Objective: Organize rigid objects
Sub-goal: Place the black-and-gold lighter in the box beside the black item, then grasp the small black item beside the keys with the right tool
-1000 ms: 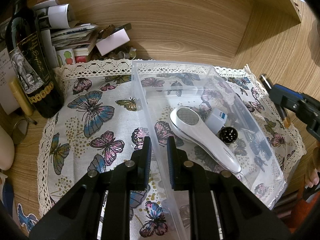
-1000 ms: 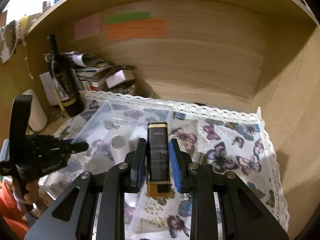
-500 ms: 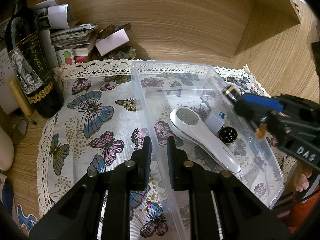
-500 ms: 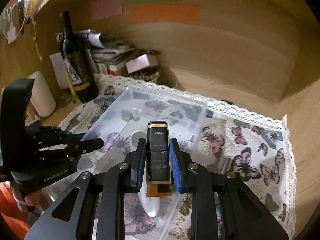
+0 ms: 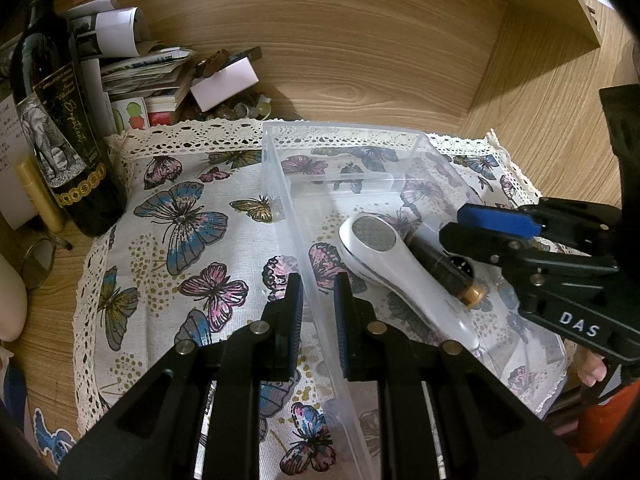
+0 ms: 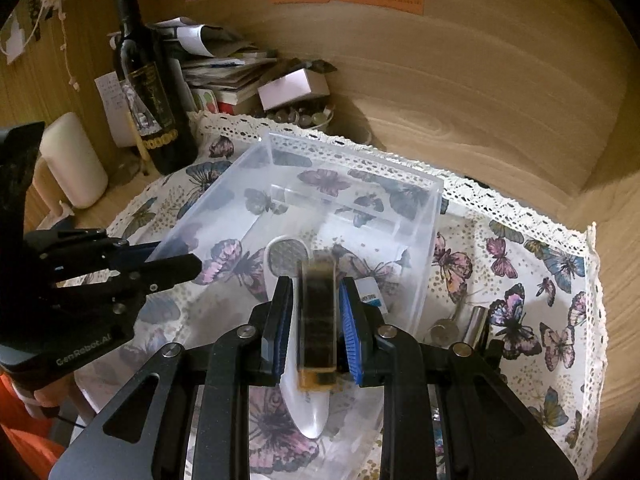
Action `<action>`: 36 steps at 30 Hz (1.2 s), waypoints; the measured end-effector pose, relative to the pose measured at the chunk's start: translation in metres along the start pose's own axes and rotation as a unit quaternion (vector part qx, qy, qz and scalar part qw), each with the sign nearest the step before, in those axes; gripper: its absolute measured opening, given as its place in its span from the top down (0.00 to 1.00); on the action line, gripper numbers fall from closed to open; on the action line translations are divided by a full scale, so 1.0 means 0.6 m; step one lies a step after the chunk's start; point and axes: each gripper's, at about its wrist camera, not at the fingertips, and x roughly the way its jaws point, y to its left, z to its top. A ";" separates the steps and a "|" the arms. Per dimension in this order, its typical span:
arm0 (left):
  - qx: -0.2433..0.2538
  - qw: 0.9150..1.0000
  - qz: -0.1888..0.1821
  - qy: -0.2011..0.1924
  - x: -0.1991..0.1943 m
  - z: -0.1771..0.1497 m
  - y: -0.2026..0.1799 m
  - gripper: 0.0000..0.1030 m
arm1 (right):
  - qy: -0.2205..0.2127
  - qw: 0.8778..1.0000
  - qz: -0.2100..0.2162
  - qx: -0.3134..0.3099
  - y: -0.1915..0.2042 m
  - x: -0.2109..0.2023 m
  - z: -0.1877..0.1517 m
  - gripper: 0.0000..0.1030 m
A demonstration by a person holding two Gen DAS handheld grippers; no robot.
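We see the left tongs [image 5: 316,312] clenched on the near left wall of a clear plastic box [image 5: 280,184], one pad outside and one inside that wall. The box stands on a butterfly cloth [image 5: 184,240] with a lace edge, spread over the wooden table [image 5: 40,304].

The right tongs [image 6: 316,320] reach into the box from its right side. They are grasping a dark lipstick tube [image 6: 317,320] with a gold end, which lies lengthwise between the blue pads. In the right wrist view the tube is blurred, and there seems to be a slim gap on each side of it, so we cannot tell how firmly the pads press. From the left wrist view the tube [image 5: 440,268] sits low inside the box, slanted, its gold end toward us, just beside the handle of a white handheld device [image 5: 400,276] that lies on the box floor. Whether the tube touches the floor or the device we cannot tell.

A small white box with a blue mark [image 6: 370,294] shows just right of the right tongs, inside the clear box. Outside it, on the cloth, lie a silver tube [image 6: 476,326] and a small round metal piece [image 6: 442,330].

A wine bottle [image 5: 52,128] stands at the cloth's far left corner, next to a pile of papers [image 5: 132,64].
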 end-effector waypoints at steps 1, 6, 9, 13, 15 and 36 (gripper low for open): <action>0.000 1.000 0.000 0.000 0.000 0.000 0.000 0.86 | -0.002 1.000 0.000 -0.001 0.000 -0.002 0.000 0.79; 0.000 1.000 0.000 0.000 0.001 0.001 0.000 0.86 | -0.012 1.000 -0.005 0.001 -0.001 -0.017 0.000 0.78; 0.001 1.000 0.000 0.000 0.001 0.001 0.000 0.86 | -0.019 1.000 -0.009 0.007 -0.007 -0.029 -0.002 0.78; 0.000 1.000 0.000 0.000 0.000 -0.001 0.000 0.86 | -0.034 0.999 -0.026 0.021 -0.023 -0.053 -0.007 0.78; 0.001 1.000 0.000 0.000 0.001 0.000 0.000 0.86 | -0.042 0.998 -0.039 0.030 -0.036 -0.069 -0.013 0.77; 0.002 1.000 0.000 -0.001 0.001 0.001 0.001 0.86 | 0.067 0.975 -0.120 0.172 -0.160 -0.051 -0.195 0.67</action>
